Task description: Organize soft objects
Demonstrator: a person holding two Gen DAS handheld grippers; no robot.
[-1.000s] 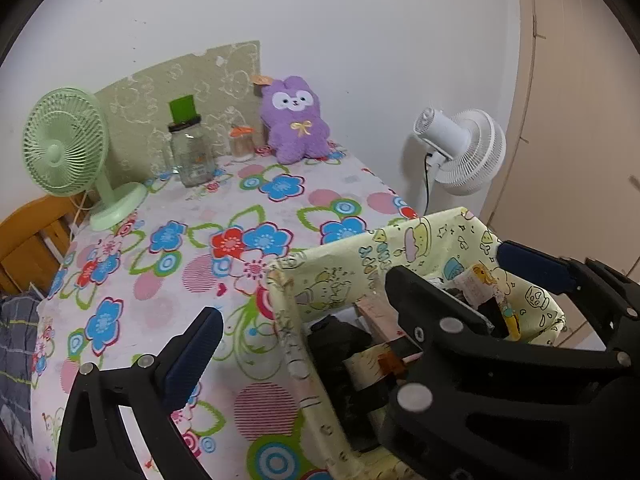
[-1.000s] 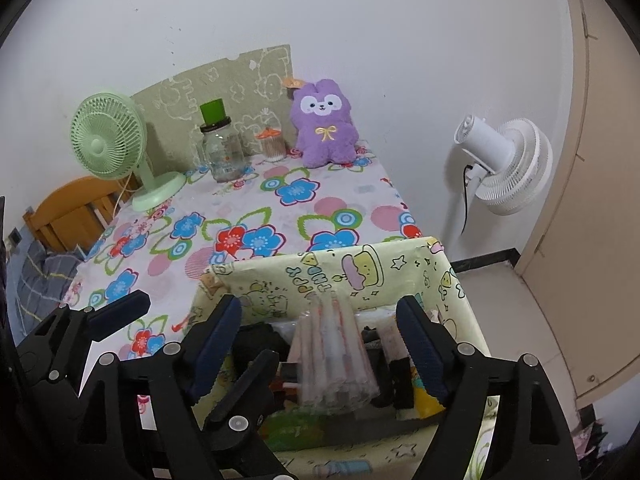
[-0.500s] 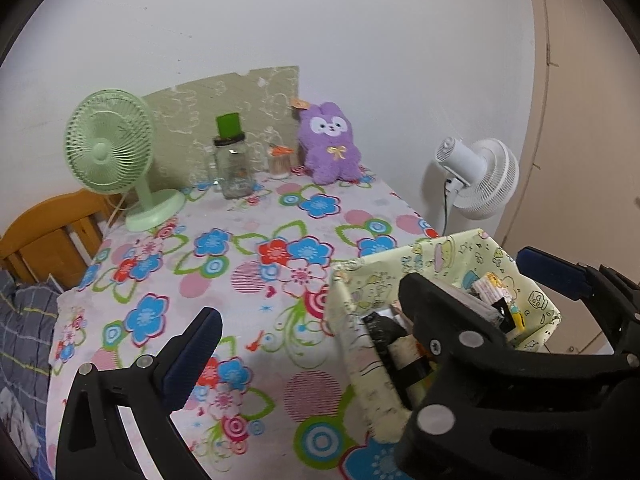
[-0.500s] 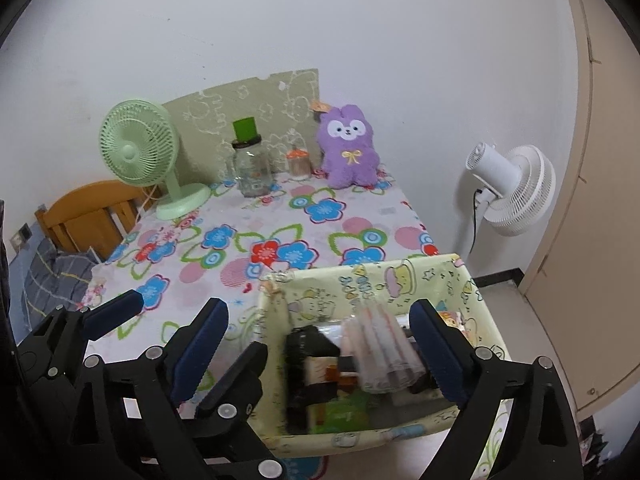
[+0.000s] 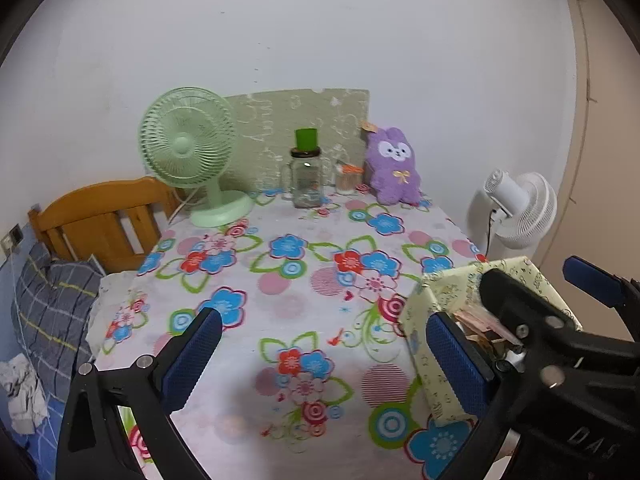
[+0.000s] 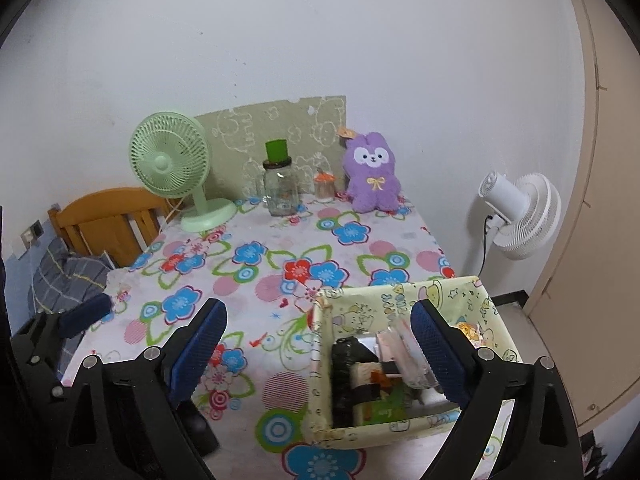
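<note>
Plush rabbit (image 6: 372, 174) seen upright at far edge of desk (image 5: 280, 304), leaned on wall, likely for display. Fabric bin (image 6: 400, 300) at near right corner, within reach. Left gripper (image 5: 320, 356), right gripper (image 6: 320, 344): jaws wide apart, nothing held.

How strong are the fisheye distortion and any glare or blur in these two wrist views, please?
Left wrist view: the door frame bows strongly, corners are vignetted black, and the glass jar shows a small highlight. Right wrist view: the same bowing, soft even light, and the purple plush is sharp.
</note>
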